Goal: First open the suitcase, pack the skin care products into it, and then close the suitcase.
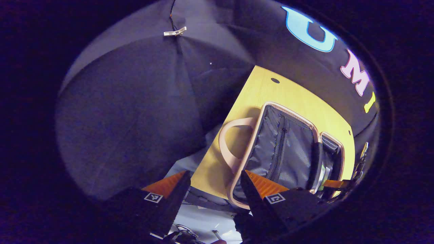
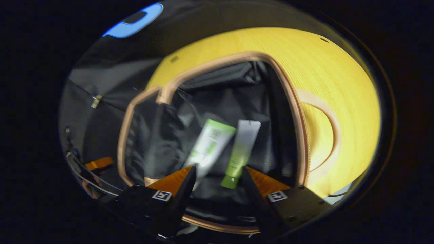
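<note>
The suitcase lies open on the yellow table, beige-rimmed with dark lining. In the right gripper view two skin care tubes rest side by side in the suitcase on the lining: a white tube with green print and a green-capped tube. My right gripper hovers open just above their lower ends, touching neither. My left gripper is open at the suitcase's near corner beside its curved handle, with nothing between its fingers.
The table's near edge runs just past my left fingertips, with pale floor below. Black cloth walls surround the table. The other gripper shows at the suitcase's far side. Bare tabletop lies beyond the suitcase.
</note>
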Demonstrator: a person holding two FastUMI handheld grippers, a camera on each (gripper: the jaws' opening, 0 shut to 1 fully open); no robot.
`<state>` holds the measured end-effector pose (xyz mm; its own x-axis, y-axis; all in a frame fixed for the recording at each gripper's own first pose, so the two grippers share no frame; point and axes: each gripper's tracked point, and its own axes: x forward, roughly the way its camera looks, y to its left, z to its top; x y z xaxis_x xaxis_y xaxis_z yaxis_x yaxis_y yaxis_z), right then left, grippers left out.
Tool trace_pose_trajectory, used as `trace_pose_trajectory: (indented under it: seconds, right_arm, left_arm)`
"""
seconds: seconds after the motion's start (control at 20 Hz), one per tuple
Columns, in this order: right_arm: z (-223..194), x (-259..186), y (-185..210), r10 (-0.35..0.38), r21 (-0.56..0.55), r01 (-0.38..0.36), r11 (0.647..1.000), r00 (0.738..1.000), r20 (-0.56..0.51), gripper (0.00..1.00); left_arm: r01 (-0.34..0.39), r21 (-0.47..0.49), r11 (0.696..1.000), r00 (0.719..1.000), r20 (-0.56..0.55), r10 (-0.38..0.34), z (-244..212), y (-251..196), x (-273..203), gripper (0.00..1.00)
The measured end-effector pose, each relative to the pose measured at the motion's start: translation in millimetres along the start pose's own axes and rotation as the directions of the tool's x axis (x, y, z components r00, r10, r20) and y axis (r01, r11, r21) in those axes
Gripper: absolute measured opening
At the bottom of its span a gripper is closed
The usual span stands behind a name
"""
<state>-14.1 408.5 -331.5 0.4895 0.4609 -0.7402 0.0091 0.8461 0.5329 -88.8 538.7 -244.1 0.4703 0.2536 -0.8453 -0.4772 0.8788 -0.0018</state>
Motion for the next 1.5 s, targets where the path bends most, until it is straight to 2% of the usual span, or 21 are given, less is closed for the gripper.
trace_pose_trajectory:
  seconds: [0.05,0.15,0.25,0.4,0.45,0.5,0.55,0.6,0.65,0.7,0.85,1.0,1.05,1.15,1.25,1.3,1.4,1.5]
  right_arm:
    - [7.0,-12.7,9.2,0.032,-0.052,-0.03,0.998,0.999,0.042,0.99]
    - [19.0,-37.6,26.3,0.099,-0.128,-0.084,0.988,0.989,0.108,0.97]
    - [35.8,-62.3,28.1,0.119,-0.16,-0.091,0.983,0.977,0.178,0.97]
    - [46.9,-92.8,18.3,0.139,-0.141,-0.108,0.984,0.964,0.228,0.97]
    - [49.1,-100.4,8.2,0.126,-0.118,-0.1,0.988,0.962,0.241,0.97]
    - [49.7,-106.8,-5.6,0.101,-0.097,-0.078,0.992,0.963,0.25,0.97]
    - [48.8,-114.0,-20.2,0.071,-0.082,-0.051,0.995,0.963,0.259,0.97]
    - [47.8,-121.4,-31.5,0.042,-0.071,-0.024,0.997,0.962,0.268,0.97]
    - [47.8,-128.9,-42.0,0.018,-0.063,0.0,0.998,0.96,0.278,0.97]
    - [45.8,-136.5,-50.5,-0.005,-0.055,0.021,0.998,0.959,0.283,0.97]
    - [47.4,-155.0,-70.7,-0.027,-0.034,0.04,0.999,0.952,0.304,0.97]
    - [51.7,-167.5,-71.4,-0.018,-0.03,0.029,0.999,0.948,0.317,0.97]
    - [54.1,-168.1,-69.2,-0.006,-0.044,0.021,0.999,0.948,0.318,0.97]
    - [56.7,-167.1,-63.9,0.013,-0.076,0.011,0.997,0.948,0.318,0.97]
    - [60.1,-169.3,-56.5,0.044,-0.082,-0.018,0.997,0.945,0.324,0.98]
    - [62.8,-170.6,-57.3,0.055,-0.082,-0.03,0.996,0.944,0.326,0.98]
    - [64.3,-173.6,-64.9,0.061,-0.085,-0.036,0.996,0.946,0.317,0.97]
    - [73.3,-184.0,-71.0,0.075,-0.092,-0.046,0.995,0.937,0.342,0.97]
  left_arm:
    - [0.007,-0.004,1.0,1.0,-0.008,-0.007,5.9,-4.3,7.8,0.93]
    - [0.037,-0.033,0.999,0.999,-0.013,-0.038,23.4,-14.6,25.1,0.94]
    - [0.05,-0.043,0.998,0.999,-0.008,-0.051,41.6,-22.3,41.9,0.94]
    - [0.011,-0.002,1.0,0.996,-0.087,-0.011,46.7,-21.9,71.5,0.93]
    - [-0.017,0.014,1.0,0.993,-0.118,0.019,45.8,-17.7,83.6,0.87]
    - [-0.057,0.024,0.998,0.987,-0.147,0.059,44.0,-9.9,96.5,0.94]
    - [-0.083,0.024,0.996,0.98,-0.179,0.086,37.0,-5.6,108.0,0.94]
    - [-0.091,0.024,0.996,0.973,-0.212,0.094,29.6,-4.3,118.4,0.93]
    - [-0.059,0.015,0.998,0.967,-0.247,0.061,21.0,-8.0,126.4,0.92]
    - [-0.023,-0.014,1.0,0.962,-0.274,0.018,14.0,-13.3,128.7,0.86]
    - [-0.012,-0.044,0.999,0.98,-0.2,0.003,31.5,-20.3,111.5,0.18]
    - [0.093,-0.034,0.995,0.988,-0.122,-0.097,46.1,-42.2,74.5,0.14]
    - [0.103,-0.014,0.995,0.991,-0.088,-0.104,53.3,-46.3,57.8,0.11]
    - [0.153,0.02,0.988,0.988,-0.008,-0.153,76.5,-63.2,16.0,0.1]
    - [0.233,0.038,0.972,0.969,0.07,-0.235,99.5,-87.7,-31.7,0.1]
    - [0.282,0.046,0.958,0.951,0.117,-0.285,110.1,-104.5,-56.4,0.09]
    - [0.412,0.079,0.908,0.886,0.201,-0.419,126.4,-152.8,-116.7,0.12]
    - [0.513,0.161,0.843,0.809,0.237,-0.537,127.7,-203.6,-165.7,0.09]
